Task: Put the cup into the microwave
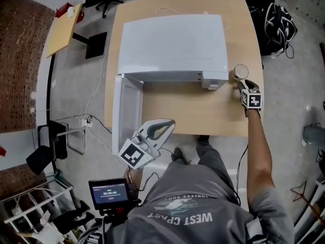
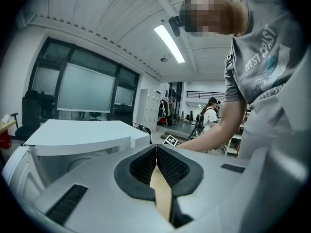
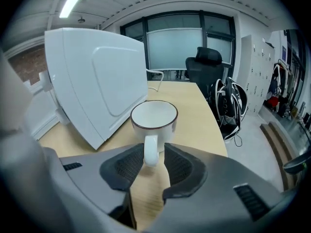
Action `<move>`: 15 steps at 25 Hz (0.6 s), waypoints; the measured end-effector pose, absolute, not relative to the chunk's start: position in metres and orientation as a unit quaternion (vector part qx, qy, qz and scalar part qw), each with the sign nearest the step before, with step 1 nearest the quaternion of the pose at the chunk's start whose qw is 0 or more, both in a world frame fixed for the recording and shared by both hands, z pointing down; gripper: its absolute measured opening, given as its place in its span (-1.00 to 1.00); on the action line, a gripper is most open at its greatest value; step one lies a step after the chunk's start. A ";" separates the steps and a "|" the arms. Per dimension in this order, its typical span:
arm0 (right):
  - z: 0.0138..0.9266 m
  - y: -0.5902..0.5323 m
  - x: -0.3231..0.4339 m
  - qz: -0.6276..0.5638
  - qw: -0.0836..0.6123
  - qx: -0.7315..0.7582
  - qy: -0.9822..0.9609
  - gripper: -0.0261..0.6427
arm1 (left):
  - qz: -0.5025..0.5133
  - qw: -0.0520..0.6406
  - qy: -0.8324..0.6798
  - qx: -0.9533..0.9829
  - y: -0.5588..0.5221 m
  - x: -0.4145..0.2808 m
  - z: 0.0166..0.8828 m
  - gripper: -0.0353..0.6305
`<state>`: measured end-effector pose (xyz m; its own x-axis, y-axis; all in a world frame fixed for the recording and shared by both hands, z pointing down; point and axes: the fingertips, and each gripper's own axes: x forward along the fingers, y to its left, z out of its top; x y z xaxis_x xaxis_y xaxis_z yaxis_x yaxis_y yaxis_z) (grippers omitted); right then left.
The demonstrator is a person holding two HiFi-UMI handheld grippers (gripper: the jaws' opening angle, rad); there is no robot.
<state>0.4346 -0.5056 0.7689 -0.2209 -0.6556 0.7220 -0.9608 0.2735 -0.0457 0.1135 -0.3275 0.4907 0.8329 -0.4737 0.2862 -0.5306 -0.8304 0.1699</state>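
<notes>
A white cup (image 1: 240, 72) with a dark rim stands on the wooden table (image 1: 193, 111), just right of the white microwave (image 1: 172, 44). The microwave's door (image 1: 127, 111) hangs open at its left front. My right gripper (image 1: 244, 84) is open just in front of the cup. In the right gripper view the cup (image 3: 154, 118) faces me, and its handle (image 3: 150, 152) sits between the pads of my right gripper (image 3: 154, 154) with a gap on the right side. My left gripper (image 1: 171, 122) hovers by the table's front edge near the open door, its pads (image 2: 167, 165) meeting at the tips, empty.
A black backpack (image 1: 277, 22) lies on the floor right of the table, and a black office chair (image 3: 204, 67) stands behind it. A cable (image 1: 94, 95) runs over the floor at the left. Another person (image 2: 211, 115) stands far off in the room.
</notes>
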 end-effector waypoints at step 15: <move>0.772 -0.498 0.429 0.247 0.279 0.559 -0.740 -0.72 | 0.105 0.097 -0.258 0.955 -0.325 0.120 0.495 -0.83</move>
